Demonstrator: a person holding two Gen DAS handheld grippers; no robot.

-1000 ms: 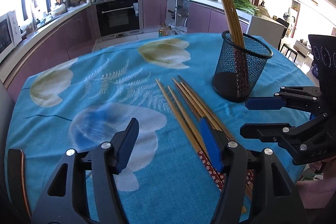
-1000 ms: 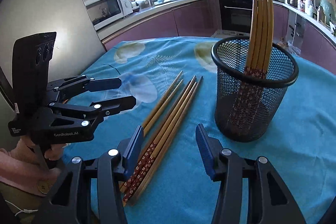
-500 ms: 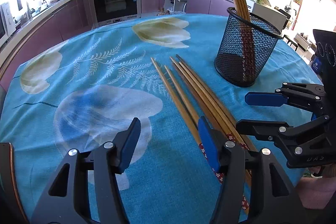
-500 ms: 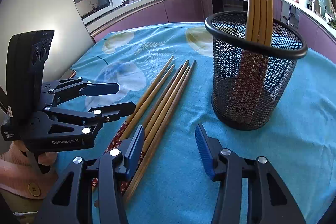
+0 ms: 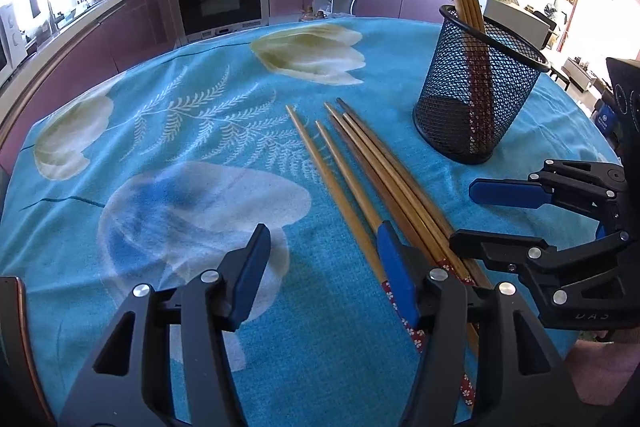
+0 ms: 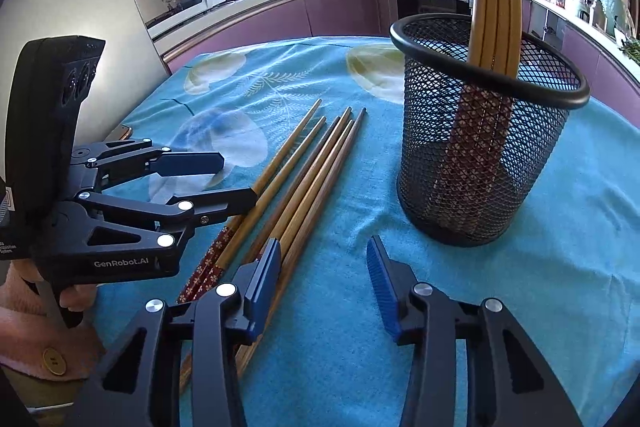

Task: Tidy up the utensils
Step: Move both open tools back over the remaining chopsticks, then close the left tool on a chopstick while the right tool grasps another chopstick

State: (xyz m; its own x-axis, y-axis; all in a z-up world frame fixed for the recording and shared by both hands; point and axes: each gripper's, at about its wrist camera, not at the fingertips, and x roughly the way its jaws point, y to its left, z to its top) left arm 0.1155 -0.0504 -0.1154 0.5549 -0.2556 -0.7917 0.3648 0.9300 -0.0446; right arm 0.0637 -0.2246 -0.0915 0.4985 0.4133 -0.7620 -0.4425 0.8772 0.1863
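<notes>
Can't really see the decorated handle ends of the loose brown wooden chopsticks [image 5: 360, 163]: in the left wrist view they run under the left gripper's [image 5: 324, 267] black finger and the right gripper [image 5: 472, 215], and in the right wrist view they vanish behind the right gripper's left finger. Can't count them for sure where they overlap. The lower ends of the chopsticks standing in the black wire-mesh cup [image 6: 484, 163] only show dimly through the mesh. A thin brown-edged object [image 5: 16, 339] is cut off by the left edge, no idea what it is. Countertop clutter is too small to tell.
</notes>
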